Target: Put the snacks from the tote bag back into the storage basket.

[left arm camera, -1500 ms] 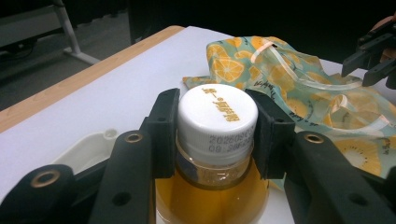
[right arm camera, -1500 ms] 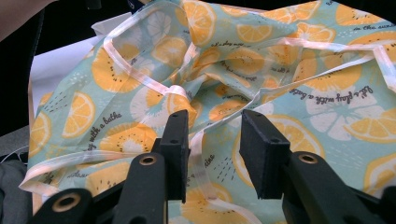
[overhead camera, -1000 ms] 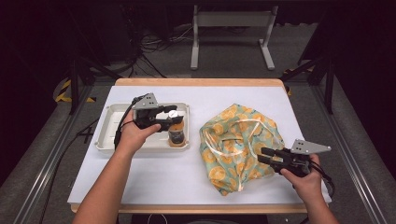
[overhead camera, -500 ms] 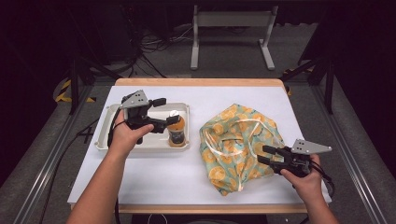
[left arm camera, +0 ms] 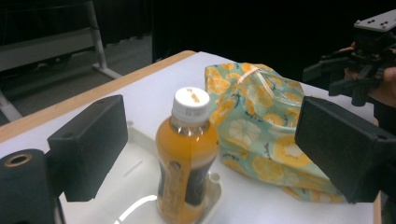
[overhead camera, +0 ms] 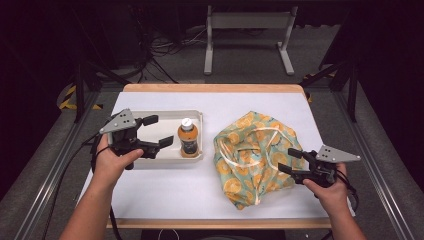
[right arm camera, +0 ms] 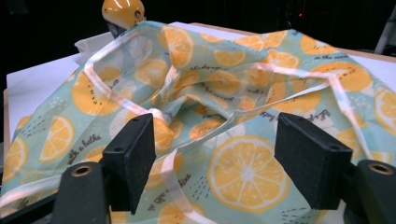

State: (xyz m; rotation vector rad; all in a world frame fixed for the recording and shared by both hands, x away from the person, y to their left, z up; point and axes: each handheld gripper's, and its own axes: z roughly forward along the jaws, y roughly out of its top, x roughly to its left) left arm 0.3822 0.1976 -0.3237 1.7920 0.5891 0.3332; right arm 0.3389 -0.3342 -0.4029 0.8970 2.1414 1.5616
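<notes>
Lining up on the bottle in the tray

The left gripper [overhead camera: 153,133], jaws spread, faces the juice bottle [overhead camera: 188,138] upright at the tray's [overhead camera: 161,159] right edge; close squarely on its body. The right gripper [overhead camera: 294,162], jaws apart, waits at the lemon-print bag's [overhead camera: 255,155] right edge.

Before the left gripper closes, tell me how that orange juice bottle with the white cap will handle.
The orange juice bottle with the white cap looks full, so probably heavy for its size. Tall and narrow, upright in the white tray, it may tip if nudged high. Its smooth plastic could slip between the open left gripper jaws.
</notes>
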